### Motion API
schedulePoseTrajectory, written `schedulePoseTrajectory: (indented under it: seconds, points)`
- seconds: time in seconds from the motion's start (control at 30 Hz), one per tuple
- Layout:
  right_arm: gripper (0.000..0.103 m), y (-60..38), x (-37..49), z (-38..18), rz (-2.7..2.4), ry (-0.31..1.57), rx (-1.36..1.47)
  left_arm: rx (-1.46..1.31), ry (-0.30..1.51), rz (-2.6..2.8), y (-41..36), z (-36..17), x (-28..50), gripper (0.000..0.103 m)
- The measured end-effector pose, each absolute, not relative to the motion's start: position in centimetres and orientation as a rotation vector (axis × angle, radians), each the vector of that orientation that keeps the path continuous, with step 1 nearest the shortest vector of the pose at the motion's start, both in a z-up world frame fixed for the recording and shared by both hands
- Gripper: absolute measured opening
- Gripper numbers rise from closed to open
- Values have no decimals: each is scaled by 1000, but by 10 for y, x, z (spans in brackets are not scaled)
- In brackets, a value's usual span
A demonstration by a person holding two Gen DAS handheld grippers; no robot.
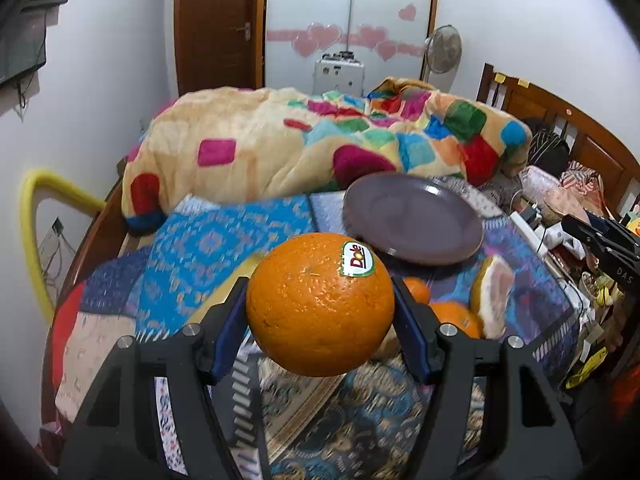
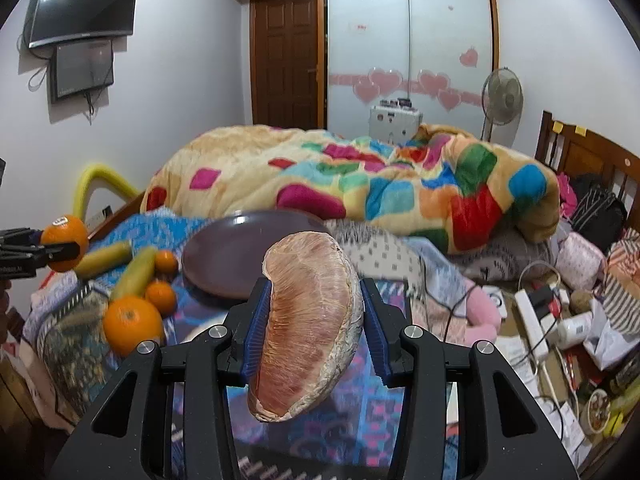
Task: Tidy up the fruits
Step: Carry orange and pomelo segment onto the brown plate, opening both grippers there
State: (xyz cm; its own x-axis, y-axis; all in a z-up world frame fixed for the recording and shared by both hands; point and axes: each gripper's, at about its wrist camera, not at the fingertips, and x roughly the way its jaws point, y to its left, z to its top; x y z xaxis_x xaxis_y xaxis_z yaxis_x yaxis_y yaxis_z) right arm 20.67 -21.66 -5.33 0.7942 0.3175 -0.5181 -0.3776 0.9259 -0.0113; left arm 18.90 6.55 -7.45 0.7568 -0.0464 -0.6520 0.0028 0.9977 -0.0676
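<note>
The round orange with a white, red and green sticker (image 1: pixel 320 304) shows bright orange between black fingers with blue pads (image 1: pixel 230 328). The plastic-wrapped pomelo wedge (image 2: pixel 308 332) is pale pink with a beige rind. Beyond the fingers, the round plate (image 2: pixel 240 256) is dull purple-brown. The fleece blanket (image 1: pixel 304 144) is cream with red, magenta, blue and green squares. Left of the right fingers lie yellow-green bananas (image 2: pixel 134 274).

Home bedroom: bed (image 2: pixel 404 264) with wooden headboard (image 2: pixel 592 156) and a patchwork blanket (image 2: pixel 360 184), sliding wardrobe (image 2: pixel 408 40) with heart stickers, wooden door (image 2: pixel 286 60), wall TV (image 2: pixel 82 8), standing fan (image 2: pixel 502 96), clutter on the bed.
</note>
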Motion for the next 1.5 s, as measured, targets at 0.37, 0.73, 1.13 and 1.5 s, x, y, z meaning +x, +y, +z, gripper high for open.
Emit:
schedulePoseTrajectory:
  seconds: [0.37, 0.73, 1.13, 1.5]
  points:
    - [41, -202, 230, -26, 385, 445, -109, -42, 659, -58, 37, -54, 234, 67]
    - [41, -179, 280, -37, 389, 469, -124, -56, 700, -95, 22, -62, 285, 67]
    - [41, -155, 334, -82, 412, 646, -164, -61, 832, -110, 18, -90, 345, 67]
    - [41, -141, 363, -106, 416, 774, -217, -44, 938, -137, 5, -119, 372, 67]
